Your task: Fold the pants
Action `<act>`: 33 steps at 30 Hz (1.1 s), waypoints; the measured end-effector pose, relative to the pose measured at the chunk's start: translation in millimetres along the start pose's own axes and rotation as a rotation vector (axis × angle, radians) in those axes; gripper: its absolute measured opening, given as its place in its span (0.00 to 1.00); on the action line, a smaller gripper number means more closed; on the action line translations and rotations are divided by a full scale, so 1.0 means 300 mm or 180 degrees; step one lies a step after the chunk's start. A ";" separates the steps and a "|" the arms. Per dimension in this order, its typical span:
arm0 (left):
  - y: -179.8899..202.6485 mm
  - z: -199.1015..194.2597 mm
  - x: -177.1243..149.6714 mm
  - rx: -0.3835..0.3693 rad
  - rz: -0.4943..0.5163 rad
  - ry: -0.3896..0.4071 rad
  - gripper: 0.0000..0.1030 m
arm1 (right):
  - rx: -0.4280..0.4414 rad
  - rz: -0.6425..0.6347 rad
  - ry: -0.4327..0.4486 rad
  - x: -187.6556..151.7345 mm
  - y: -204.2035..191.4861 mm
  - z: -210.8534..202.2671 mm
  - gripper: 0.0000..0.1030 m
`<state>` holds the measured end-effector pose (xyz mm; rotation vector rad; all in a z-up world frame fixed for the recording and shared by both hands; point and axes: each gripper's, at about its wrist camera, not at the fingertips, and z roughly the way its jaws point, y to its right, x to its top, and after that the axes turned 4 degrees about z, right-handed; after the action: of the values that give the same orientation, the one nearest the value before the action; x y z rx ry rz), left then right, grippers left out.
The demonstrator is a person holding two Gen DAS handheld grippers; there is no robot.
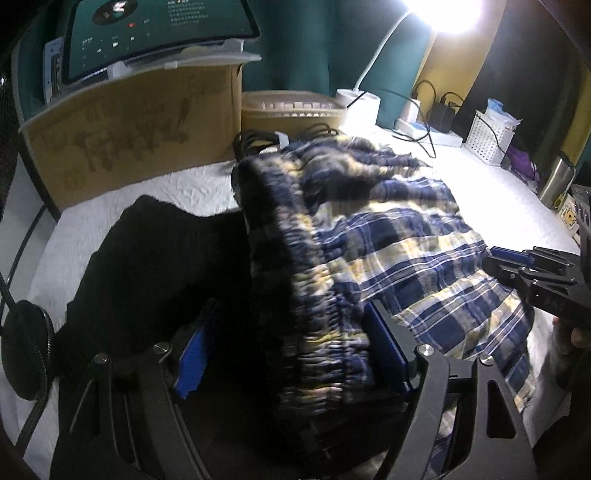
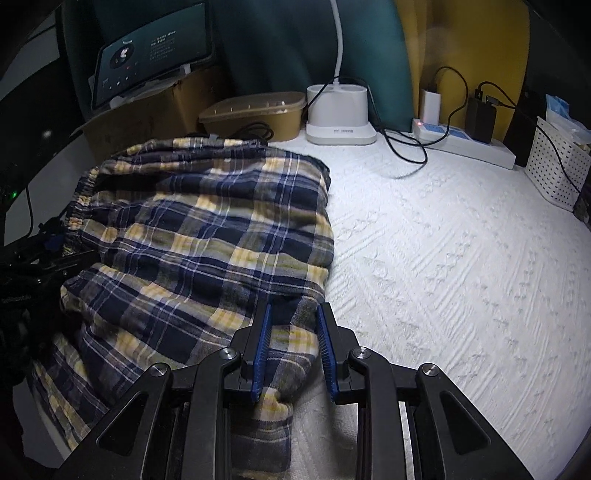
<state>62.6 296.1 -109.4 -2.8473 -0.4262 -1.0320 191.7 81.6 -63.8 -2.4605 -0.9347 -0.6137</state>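
The navy, yellow and white plaid pants [image 2: 207,229] lie in a folded pile on the white textured cover [image 2: 443,258]. In the right wrist view my right gripper [image 2: 293,350] is shut on a fold at the pile's near right corner, with cloth filling the gap between its blue pads. In the left wrist view the gathered waistband [image 1: 303,280] runs blurred between the wide jaws of my left gripper [image 1: 288,350], which is open; its left pad stands apart from the cloth. The right gripper [image 1: 532,273] shows at the pants' right edge. The left gripper [image 2: 48,243] is dim at the far left.
A cardboard box [image 1: 140,136] with a tablet [image 1: 155,33] on top stands at the back left. Beside it are a tan lidded tub [image 2: 255,110], black cables [image 1: 258,142], a white lamp base [image 2: 340,114], a power strip [image 2: 465,142], a white basket [image 2: 554,166] and a steel bottle [image 1: 554,181]. A dark shadow [image 1: 155,266] lies left of the pants.
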 end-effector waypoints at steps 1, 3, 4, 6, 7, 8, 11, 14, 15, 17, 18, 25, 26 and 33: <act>-0.004 0.003 -0.006 0.0004 -0.0003 -0.0008 0.76 | -0.0004 -0.0001 -0.0007 -0.003 0.001 0.001 0.26; -0.009 0.003 -0.011 0.0018 -0.0004 -0.0017 0.77 | -0.0022 -0.0003 -0.0027 -0.008 0.006 0.002 0.31; -0.012 0.003 -0.013 0.0021 -0.0009 -0.0017 0.77 | -0.0032 0.0000 -0.0030 -0.009 0.010 0.002 0.35; -0.014 0.002 -0.017 0.0030 -0.0016 -0.0019 0.77 | -0.0056 0.0023 -0.0028 -0.014 0.018 -0.003 0.41; -0.012 -0.002 -0.020 0.0044 -0.0015 -0.0019 0.77 | -0.0061 0.0031 -0.0025 -0.017 0.021 -0.005 0.43; -0.010 -0.006 -0.021 0.0057 -0.0011 -0.0016 0.77 | -0.0066 0.0038 -0.0022 -0.020 0.023 -0.009 0.44; -0.004 -0.027 -0.018 0.0064 -0.0057 0.0003 0.77 | -0.0068 0.0067 0.0019 -0.030 0.026 -0.028 0.44; 0.008 -0.089 -0.020 -0.0112 -0.0120 0.0192 0.77 | -0.0009 0.0088 0.0069 -0.040 0.021 -0.052 0.44; 0.012 -0.099 -0.025 -0.0140 -0.0112 0.0220 0.77 | 0.0001 0.0072 0.0064 -0.044 0.013 -0.055 0.44; 0.033 -0.103 -0.030 -0.0121 -0.0054 0.0204 0.77 | 0.0027 0.0033 0.0056 -0.053 -0.004 -0.058 0.44; 0.042 -0.095 -0.036 -0.0107 -0.0022 0.0163 0.77 | 0.0040 0.0011 0.0047 -0.059 -0.014 -0.057 0.44; 0.059 -0.031 -0.092 -0.0107 0.0020 -0.0061 0.77 | 0.0015 -0.0029 0.0015 -0.093 -0.031 -0.046 0.49; 0.056 -0.028 -0.100 -0.0104 0.0017 -0.0069 0.77 | -0.0024 -0.0037 0.0025 -0.099 -0.030 -0.048 0.52; 0.048 -0.040 -0.106 -0.0060 0.0076 -0.0029 0.77 | -0.0057 -0.0031 0.0039 -0.118 -0.012 -0.063 0.56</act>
<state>36.0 273.0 -120.2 -2.8674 -0.3843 -1.0247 160.8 56.0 -66.7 -2.4664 -0.9408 -0.6425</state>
